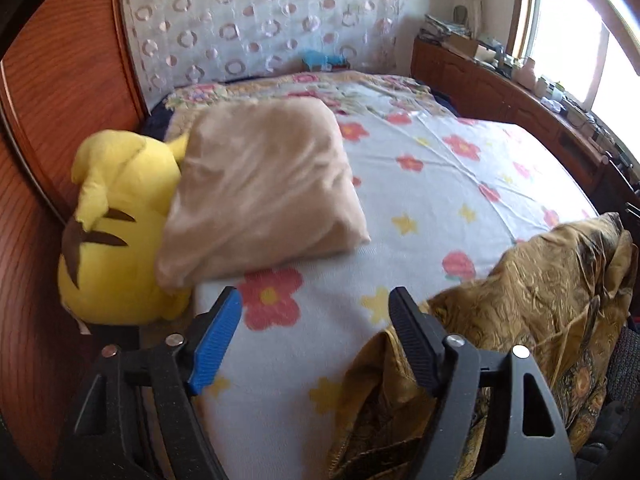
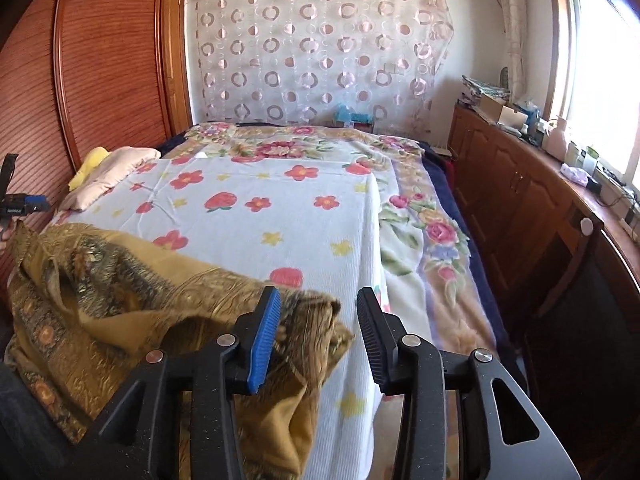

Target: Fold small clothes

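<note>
A crumpled gold-brown patterned garment [image 1: 540,300] lies at the near edge of the bed, on the white flowered sheet [image 1: 420,184]. My left gripper [image 1: 316,300] is open above bare sheet; the garment sits just right of its black finger [image 1: 412,340], with nothing between the jaws. In the right wrist view the same garment [image 2: 120,288] spreads to the left. My right gripper [image 2: 319,296] is open, and a corner of the garment lies between its jaws beside the blue pad [image 2: 264,336], clear of the black finger. The left gripper [image 2: 24,204] shows at the far left edge.
A yellow plush toy [image 1: 116,224] and a beige pillow [image 1: 264,188] lie at the bed's left side against a wooden panel [image 1: 60,100]. A floral blanket [image 2: 420,232] hangs off the right side. A cluttered wooden cabinet [image 2: 520,200] runs under the window.
</note>
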### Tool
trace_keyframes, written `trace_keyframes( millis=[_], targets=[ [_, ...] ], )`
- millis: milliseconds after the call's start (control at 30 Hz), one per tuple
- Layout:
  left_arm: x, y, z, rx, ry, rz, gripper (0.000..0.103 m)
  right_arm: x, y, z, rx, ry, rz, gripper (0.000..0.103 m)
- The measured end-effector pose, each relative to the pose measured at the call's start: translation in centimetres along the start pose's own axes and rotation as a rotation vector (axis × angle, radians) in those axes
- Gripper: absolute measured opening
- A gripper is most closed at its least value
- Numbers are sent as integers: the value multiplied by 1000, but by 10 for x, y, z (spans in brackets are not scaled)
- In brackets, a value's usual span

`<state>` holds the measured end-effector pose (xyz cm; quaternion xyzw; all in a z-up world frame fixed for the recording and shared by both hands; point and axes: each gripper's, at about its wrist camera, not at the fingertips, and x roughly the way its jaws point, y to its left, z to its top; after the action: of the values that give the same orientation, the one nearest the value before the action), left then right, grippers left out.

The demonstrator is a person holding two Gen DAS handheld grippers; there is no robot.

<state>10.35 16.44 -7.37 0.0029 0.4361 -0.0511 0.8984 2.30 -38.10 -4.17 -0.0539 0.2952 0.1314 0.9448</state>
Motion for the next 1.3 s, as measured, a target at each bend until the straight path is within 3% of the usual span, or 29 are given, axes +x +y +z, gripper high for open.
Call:
trace_keyframes(
  millis=[167, 500, 633, 700, 1100, 1233, 1300],
  targets=[
    [6, -8, -15, -1, 42, -50, 65, 32, 6, 9, -9, 50, -7, 42],
    [14, -20, -28, 13, 71, -78, 58, 59, -1, 15, 28, 157, 39, 50],
    [13, -22, -28, 14, 68, -98, 46, 65, -5, 17, 47, 197, 68, 51],
    [13, -25, -28, 28, 70, -104, 40, 64, -4, 18, 48, 196, 68, 51],
    [12, -29, -30, 40, 57, -109, 24, 63, -6, 15, 41, 213, 86, 51],
    [7, -32, -32, 41, 31, -95, 13, 62, -4, 14, 38, 220, 85, 51],
    [0, -33, -33, 31, 8, -93, 11, 61, -2, 13, 42, 218, 81, 44]
  ],
)
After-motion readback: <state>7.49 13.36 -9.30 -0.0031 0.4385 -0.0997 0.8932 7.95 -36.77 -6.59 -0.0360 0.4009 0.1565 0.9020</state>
